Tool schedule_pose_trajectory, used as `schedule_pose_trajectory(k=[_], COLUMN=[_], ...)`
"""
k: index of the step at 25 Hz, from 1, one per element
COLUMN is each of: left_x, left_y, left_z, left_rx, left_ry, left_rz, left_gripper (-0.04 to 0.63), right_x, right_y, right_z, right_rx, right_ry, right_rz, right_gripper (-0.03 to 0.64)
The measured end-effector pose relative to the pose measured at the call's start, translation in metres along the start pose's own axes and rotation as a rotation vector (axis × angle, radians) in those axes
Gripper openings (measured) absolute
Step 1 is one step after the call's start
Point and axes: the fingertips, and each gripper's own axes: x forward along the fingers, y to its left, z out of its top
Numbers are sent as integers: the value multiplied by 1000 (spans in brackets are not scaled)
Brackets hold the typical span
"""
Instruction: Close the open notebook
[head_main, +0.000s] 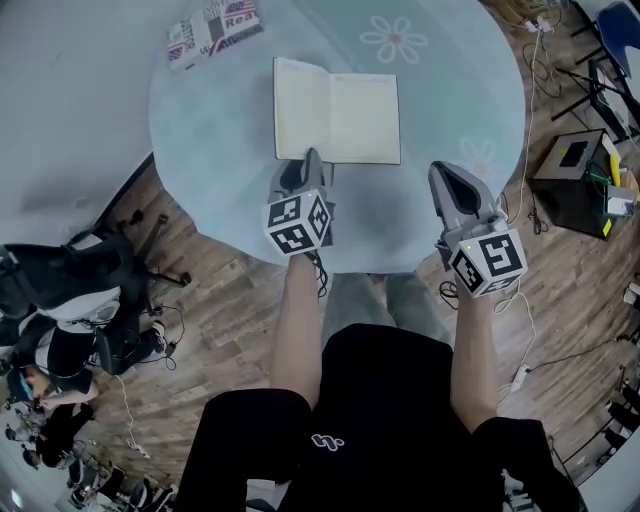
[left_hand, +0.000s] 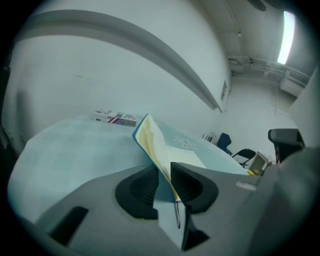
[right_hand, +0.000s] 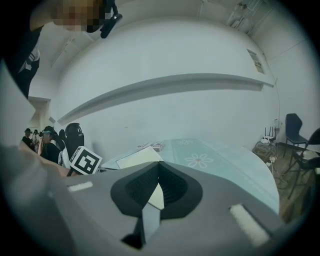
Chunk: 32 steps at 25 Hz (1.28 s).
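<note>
The open notebook (head_main: 336, 115) with cream pages lies on the round pale-blue table (head_main: 200, 130). Its left leaf (left_hand: 150, 142), blue-covered, stands tilted up off the table. My left gripper (head_main: 310, 157) is at the notebook's near left corner. In the left gripper view that leaf's near edge runs between the jaws of the gripper (left_hand: 164, 175), against the right-hand pad (left_hand: 186, 182), with a gap showing on the other side. My right gripper (head_main: 442, 172) hovers over the table to the right of the notebook, apart from it. It (right_hand: 159, 172) is shut and empty, with the notebook (right_hand: 137, 159) beyond it.
A second book with a flag-print cover (head_main: 213, 28) lies at the table's far left. The table's near edge runs just under both grippers. A black box (head_main: 575, 180) and cables lie on the wooden floor at right, and an office chair (head_main: 120, 250) stands at left.
</note>
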Motion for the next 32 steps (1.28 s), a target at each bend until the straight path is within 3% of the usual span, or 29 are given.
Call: schedule_pose_trajectory(k=[4,8,12,14,16,19,22,26,29,32], left_x=[6,21,40,50,57,56,39,-2,-43,-75], left_y=[-38,-80,-104,-110,-114,-118,-131,-147,-156,-153], left_z=[3,-15,-47,-67,-82,-85,-63,4,67,136], left_rx=[219,567,956,1059,1105,1078,907,748,594,515], left_ry=[15,67,211,295,363,422,399,204,-26,-221], left_rz=[-53,-129,-139,-150,-176,-237,-324,-346,-369,-378], left_gripper=[57,49,69,80,104,120,133,100,3,3], right_x=[-1,-6,-13,-18,-25,-32,-34,-29,-18,-4], right_y=[-2,-2,-5,-7,-10,-14,-10,-1,12,25], right_z=[1,4,6,6,7,10,15,34,56,84], right_rx=[-3,7,6,5,8,13,13,0,-16,-38], right_ry=[-2,-17,-23,-26,-32,-45,-62,-107,-146,-202], right_rz=[-5,-13,-34,-49,-65,-86,-84,-65,-40,-6], right_gripper=[11,11,11,11,11,11,11,11,11,11])
